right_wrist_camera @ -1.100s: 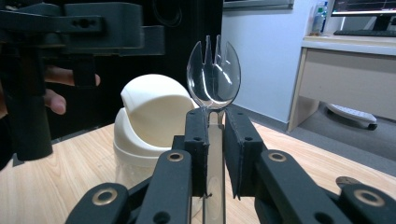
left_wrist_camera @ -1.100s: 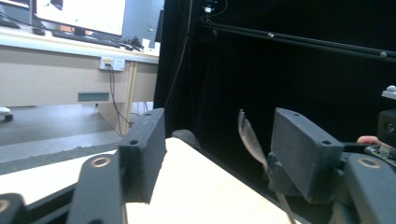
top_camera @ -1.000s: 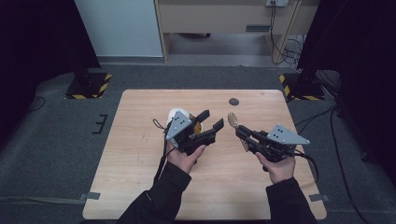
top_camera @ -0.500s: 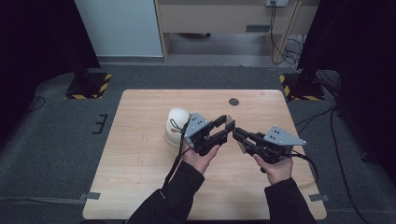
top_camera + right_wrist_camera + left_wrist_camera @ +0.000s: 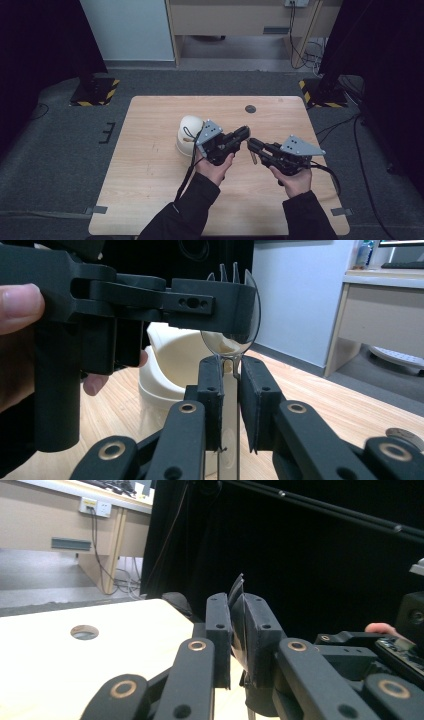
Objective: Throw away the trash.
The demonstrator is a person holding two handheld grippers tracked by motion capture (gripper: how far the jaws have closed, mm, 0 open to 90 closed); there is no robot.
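Right gripper view: both jaws pinching the clear spork, left just closed, bare table around.

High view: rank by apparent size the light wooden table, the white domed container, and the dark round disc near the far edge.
1. Light wooden table, far the largest.
2. White domed container, partly hidden by the left gripper.
3. Dark round disc, smallest.
Camera distance differs little, so the order is safe.
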